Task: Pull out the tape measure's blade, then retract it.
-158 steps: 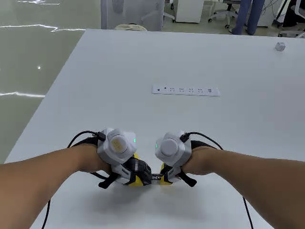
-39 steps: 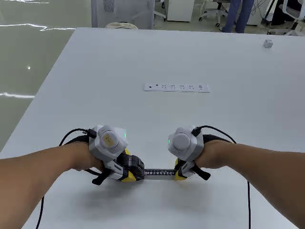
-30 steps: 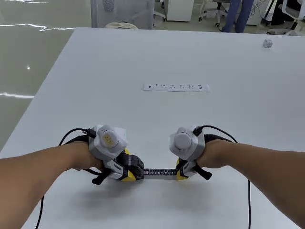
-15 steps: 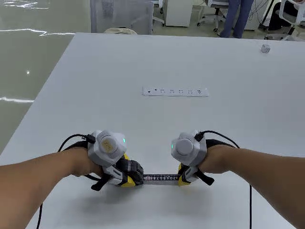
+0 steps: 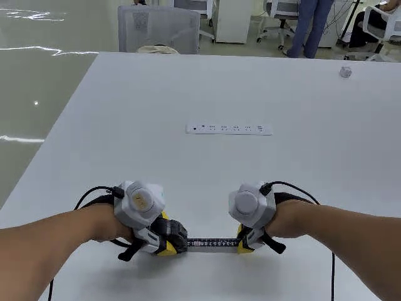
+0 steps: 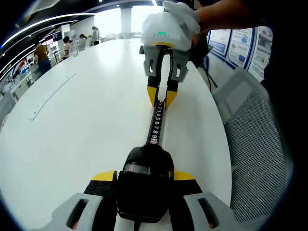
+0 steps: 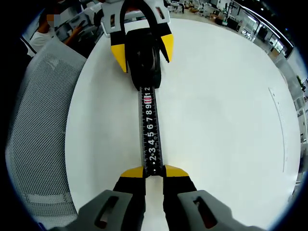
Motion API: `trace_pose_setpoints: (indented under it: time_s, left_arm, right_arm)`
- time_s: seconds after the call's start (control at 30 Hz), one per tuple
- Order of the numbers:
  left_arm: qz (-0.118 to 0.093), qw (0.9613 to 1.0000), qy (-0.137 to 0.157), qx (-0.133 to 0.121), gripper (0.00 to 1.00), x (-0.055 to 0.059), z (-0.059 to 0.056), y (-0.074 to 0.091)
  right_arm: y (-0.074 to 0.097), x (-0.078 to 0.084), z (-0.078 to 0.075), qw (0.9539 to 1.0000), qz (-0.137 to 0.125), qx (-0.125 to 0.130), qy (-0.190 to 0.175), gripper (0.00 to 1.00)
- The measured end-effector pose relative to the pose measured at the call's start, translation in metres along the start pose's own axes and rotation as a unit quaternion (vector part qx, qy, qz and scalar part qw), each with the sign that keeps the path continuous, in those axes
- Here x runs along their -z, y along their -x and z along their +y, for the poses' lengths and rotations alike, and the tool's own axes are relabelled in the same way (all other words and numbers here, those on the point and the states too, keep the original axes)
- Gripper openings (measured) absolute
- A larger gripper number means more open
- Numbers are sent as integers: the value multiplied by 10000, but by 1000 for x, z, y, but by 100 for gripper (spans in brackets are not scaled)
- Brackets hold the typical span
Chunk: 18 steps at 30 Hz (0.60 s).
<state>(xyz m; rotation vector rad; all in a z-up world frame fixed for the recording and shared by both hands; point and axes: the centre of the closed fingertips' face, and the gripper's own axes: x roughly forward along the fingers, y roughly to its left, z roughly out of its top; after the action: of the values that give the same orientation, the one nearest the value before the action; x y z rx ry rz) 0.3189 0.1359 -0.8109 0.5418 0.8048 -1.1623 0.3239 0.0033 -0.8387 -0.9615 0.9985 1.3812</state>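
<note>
Tape measure case lies at the table's near edge in the head view, clamped by the left gripper, with its blade running sideways to the right gripper. Left gripper view: jaws hug the case, blade straight ahead. Right gripper view: jaws pinch the blade's tip, case dead ahead.

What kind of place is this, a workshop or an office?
Probably an open-plan office or lab rather than a workshop. There is a long white table with a power strip on it, a grey mesh office chair at its far end, and posters on a wall.
</note>
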Motion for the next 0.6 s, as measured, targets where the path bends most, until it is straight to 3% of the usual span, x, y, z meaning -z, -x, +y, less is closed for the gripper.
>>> trace_pose_setpoints:
  time_s: [0.6]
  left_arm:
    - [-1,10000,29,5,38,0,0,0]
  right_arm:
    - [2,5,0,10000,1,11,-46,12]
